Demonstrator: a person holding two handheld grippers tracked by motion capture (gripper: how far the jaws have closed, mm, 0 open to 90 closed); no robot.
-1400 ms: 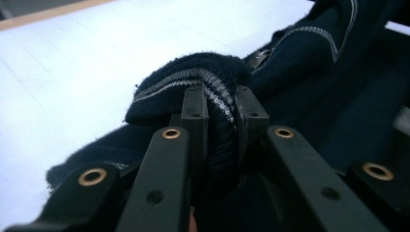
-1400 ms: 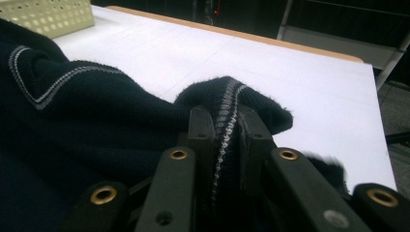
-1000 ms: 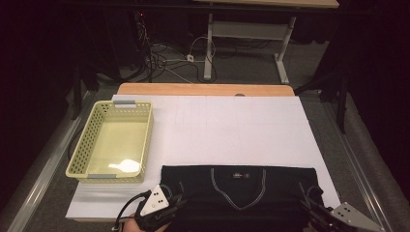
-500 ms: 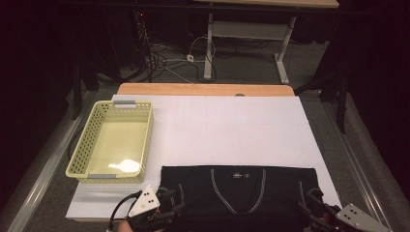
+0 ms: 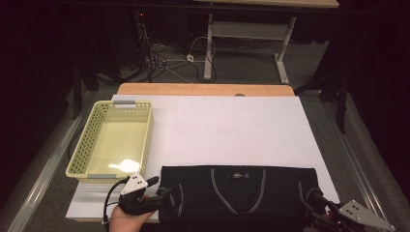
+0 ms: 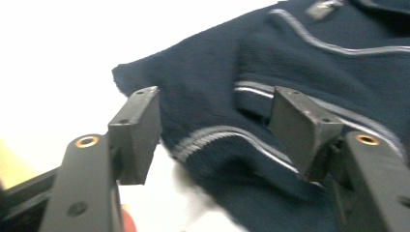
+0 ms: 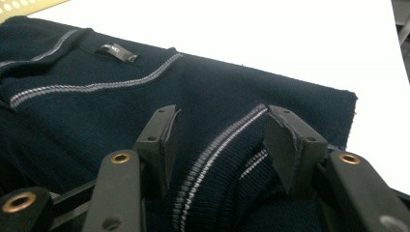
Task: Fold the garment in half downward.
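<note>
- The dark sweater [image 5: 237, 193] lies folded flat on the white sheet [image 5: 232, 125] at the near edge of the table, right of the yellow basket [image 5: 112, 140].
- The left gripper [image 5: 162, 191] sits at the sweater's left end; its fingers [image 6: 138, 128] have just been opening and stand apart, with a striped fold of cloth lying between them, not pinched.
- The right gripper [image 5: 316, 200] sits at the sweater's right end; its fingers [image 7: 290, 145] have also just been opening, and a striped ridge of cloth rises between them, loose.
</note>
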